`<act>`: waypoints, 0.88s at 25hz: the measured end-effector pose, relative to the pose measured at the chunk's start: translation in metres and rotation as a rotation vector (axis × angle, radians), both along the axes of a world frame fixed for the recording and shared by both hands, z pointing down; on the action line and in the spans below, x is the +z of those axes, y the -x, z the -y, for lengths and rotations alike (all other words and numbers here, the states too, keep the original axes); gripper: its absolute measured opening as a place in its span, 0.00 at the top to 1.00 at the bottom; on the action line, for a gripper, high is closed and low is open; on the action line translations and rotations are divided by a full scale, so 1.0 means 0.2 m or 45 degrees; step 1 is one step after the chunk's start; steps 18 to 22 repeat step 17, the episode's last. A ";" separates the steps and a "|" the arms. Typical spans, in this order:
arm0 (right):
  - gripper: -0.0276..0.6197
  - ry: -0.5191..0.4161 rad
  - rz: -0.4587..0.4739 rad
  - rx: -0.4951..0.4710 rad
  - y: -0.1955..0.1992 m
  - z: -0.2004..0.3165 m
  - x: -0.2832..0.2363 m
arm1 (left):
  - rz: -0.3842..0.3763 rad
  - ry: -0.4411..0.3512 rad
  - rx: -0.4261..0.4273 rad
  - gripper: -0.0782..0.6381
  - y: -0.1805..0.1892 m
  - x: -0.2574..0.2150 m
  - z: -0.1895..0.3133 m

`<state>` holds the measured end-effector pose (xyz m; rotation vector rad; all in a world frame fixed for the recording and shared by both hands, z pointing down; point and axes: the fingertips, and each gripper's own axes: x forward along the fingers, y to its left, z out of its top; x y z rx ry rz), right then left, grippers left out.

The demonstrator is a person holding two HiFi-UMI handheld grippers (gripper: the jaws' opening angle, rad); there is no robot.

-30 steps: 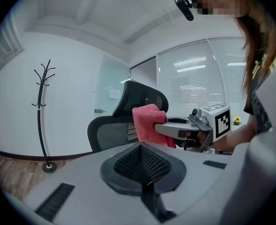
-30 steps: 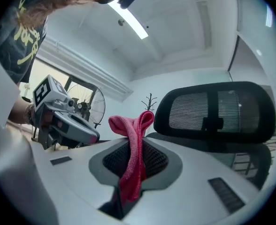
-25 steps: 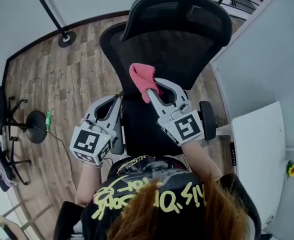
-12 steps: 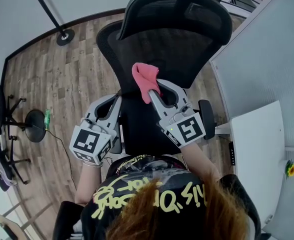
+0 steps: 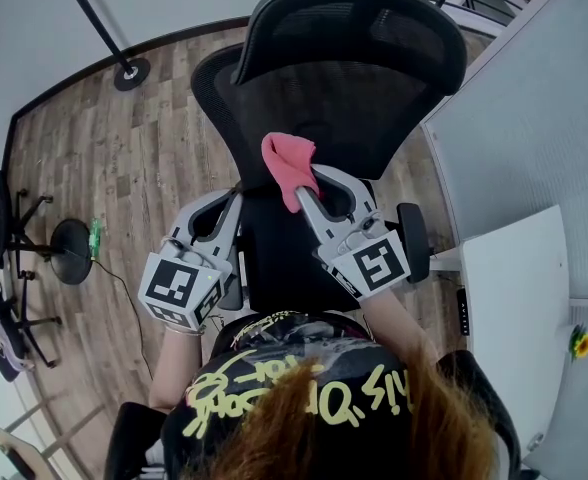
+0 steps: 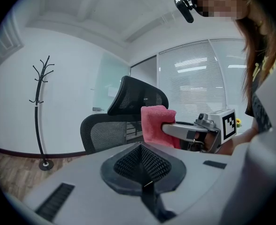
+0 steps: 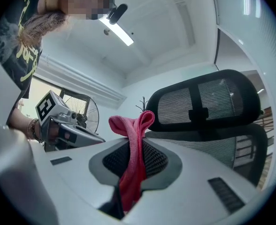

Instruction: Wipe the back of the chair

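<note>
Left gripper point(image 5: 232, 213) shut and empty, right gripper point(image 5: 304, 186) clamped on the pink cloth point(image 5: 288, 162) at the chair back point(image 5: 319, 98).
At 7 o'clock from the mesh back, the left gripper's jaws were pressed together with nothing between them. The cloth was bunched over the lower middle of the back, at 6 o'clock under the headrest point(image 5: 364, 18), with the right jaws pinching its hanging fold. A white desk point(image 5: 514, 298) stood at 4 o'clock.

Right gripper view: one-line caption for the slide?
Right gripper shut on a pink cloth, pointed at the headrest and mesh back of the black office chair.
</note>
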<state>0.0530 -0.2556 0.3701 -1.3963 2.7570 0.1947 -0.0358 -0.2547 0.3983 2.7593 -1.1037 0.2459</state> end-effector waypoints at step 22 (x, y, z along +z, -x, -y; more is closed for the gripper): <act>0.86 0.013 0.027 -0.055 -0.05 -0.02 0.00 | 0.031 -0.018 -0.032 0.90 -0.07 -0.04 -0.02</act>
